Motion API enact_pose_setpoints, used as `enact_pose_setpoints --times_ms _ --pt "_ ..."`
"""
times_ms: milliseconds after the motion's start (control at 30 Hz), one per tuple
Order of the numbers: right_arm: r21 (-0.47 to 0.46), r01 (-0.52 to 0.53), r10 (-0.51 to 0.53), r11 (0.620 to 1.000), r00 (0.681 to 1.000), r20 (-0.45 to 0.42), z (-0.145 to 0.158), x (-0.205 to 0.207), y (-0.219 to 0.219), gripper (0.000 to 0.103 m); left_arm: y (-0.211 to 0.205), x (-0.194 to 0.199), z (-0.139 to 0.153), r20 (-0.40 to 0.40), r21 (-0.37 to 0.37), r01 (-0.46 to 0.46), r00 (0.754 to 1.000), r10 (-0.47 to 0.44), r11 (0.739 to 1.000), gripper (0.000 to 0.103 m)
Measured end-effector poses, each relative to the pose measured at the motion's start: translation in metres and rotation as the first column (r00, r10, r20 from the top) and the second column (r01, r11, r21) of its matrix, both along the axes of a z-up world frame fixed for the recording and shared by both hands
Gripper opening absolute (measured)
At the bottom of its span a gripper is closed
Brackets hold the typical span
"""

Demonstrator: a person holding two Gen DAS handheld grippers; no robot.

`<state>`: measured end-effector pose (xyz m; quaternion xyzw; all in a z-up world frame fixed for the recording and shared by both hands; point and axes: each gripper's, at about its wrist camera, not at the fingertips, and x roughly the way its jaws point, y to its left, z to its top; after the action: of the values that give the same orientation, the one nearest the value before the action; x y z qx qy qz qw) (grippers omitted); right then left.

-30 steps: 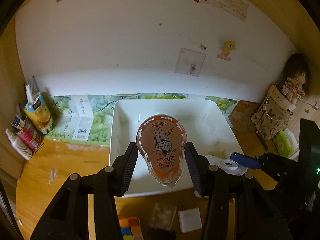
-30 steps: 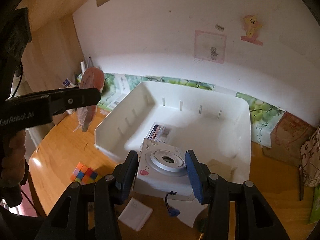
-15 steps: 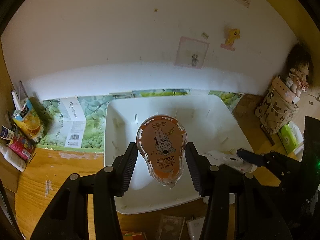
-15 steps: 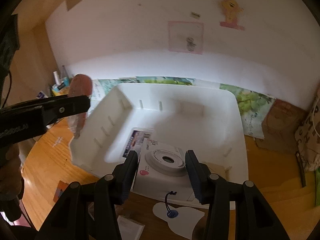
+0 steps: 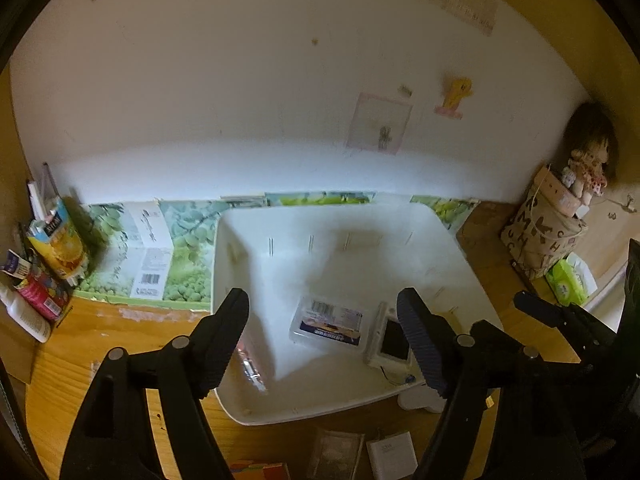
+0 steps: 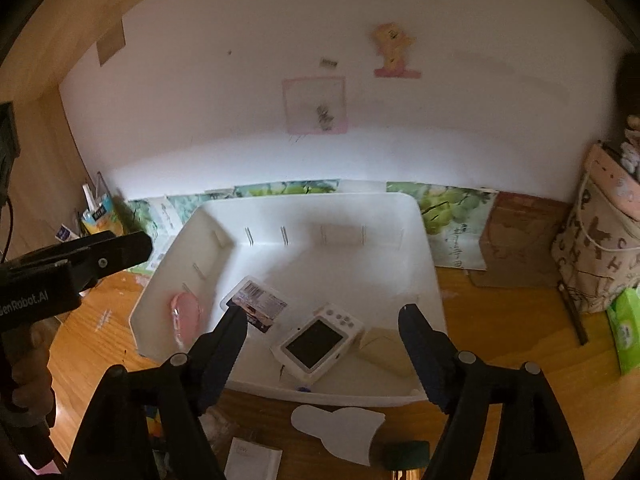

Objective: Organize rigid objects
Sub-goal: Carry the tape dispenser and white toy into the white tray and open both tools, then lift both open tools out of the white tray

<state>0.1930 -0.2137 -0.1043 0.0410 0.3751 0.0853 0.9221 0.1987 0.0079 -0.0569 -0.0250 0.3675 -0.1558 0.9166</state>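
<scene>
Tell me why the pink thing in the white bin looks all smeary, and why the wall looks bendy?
Right wrist view: the pink dispenser is streaked by motion blur against the white bin wall, while the toy camera looks sharper. Left wrist view: the same dispenser is only a blurred streak. Both views: the fisheye lens curves the wall, and corners go dark.

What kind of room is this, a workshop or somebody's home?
Most likely a home, perhaps a child's desk corner: a doll sits on a lettered bag, cartoon stickers dot the wall, and a white bin rests on the wooden desk.

In the bin (image 6: 424, 248), the tape dispenser (image 6: 185, 316) lies left of the camera (image 6: 316, 342).
</scene>
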Motion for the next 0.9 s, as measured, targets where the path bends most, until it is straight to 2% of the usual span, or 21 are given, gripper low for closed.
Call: enact_pose_setpoints --times_ms 200,400,633,900 --pt "0.016 0.002 -0.002 1.000 1.000 0.029 0.016 -0.018 -0.008 0.080 0.007 -0.027 0.021 0.077 0.000 -0.054 0.996 0.053 0.999 0.079" --pt "0.026 -0.024 0.023 0.999 0.998 0.062 0.031 -0.042 -0.015 0.080 0.013 -0.058 0.037 0.117 -0.008 -0.130 0.985 0.130 0.992 0.079" --pt "0.035 -0.049 0.046 0.998 0.994 0.096 0.045 -0.077 -0.032 0.080 0.025 -0.100 0.046 0.133 -0.027 -0.217 0.967 0.219 0.976 0.080" --pt "0.073 -0.057 0.051 0.996 0.995 0.083 0.039 -0.111 -0.053 0.080 0.032 -0.145 0.043 0.105 -0.016 -0.303 0.947 0.303 0.953 0.080"
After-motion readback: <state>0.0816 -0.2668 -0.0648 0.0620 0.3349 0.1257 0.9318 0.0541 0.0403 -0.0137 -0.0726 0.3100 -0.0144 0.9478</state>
